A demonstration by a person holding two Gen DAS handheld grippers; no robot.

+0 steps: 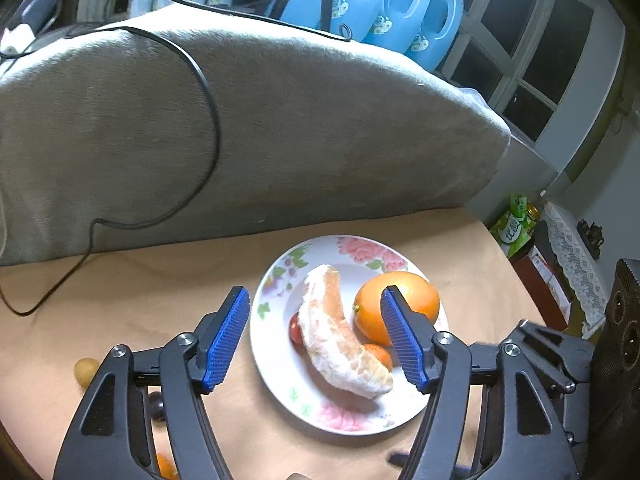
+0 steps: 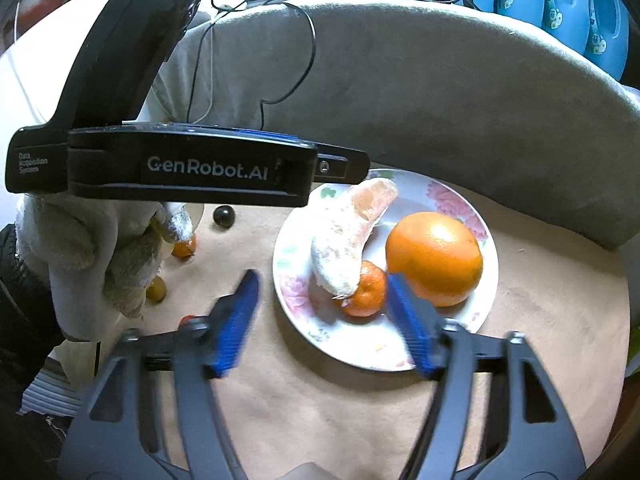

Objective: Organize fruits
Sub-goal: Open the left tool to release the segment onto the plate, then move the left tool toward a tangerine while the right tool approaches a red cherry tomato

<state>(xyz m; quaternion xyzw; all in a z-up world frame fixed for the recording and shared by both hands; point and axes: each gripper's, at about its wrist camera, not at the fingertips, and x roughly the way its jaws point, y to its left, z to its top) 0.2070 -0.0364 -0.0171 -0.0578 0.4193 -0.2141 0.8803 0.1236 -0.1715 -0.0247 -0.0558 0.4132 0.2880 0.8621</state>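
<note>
A floral white plate (image 1: 280,380) on the tan table holds a peeled pomelo segment (image 1: 340,332), a large orange (image 1: 400,304), a small mandarin (image 1: 378,354) and a red cherry tomato (image 1: 296,330). My left gripper (image 1: 315,291) hangs open over the plate, nothing between its blue pads. In the right wrist view the same plate (image 2: 372,360), pomelo segment (image 2: 348,240), orange (image 2: 434,258) and mandarin (image 2: 364,290) show. My right gripper (image 2: 323,278) is open at the plate's near rim and holds nothing.
Loose small fruits lie left of the plate: a dark one (image 2: 223,215), an orange one (image 2: 184,248), a yellowish one (image 2: 157,289). A gloved hand (image 2: 100,248) holds the left tool's black housing (image 2: 188,168). A grey cushion (image 1: 240,140) with a black cable (image 1: 212,120) backs the table.
</note>
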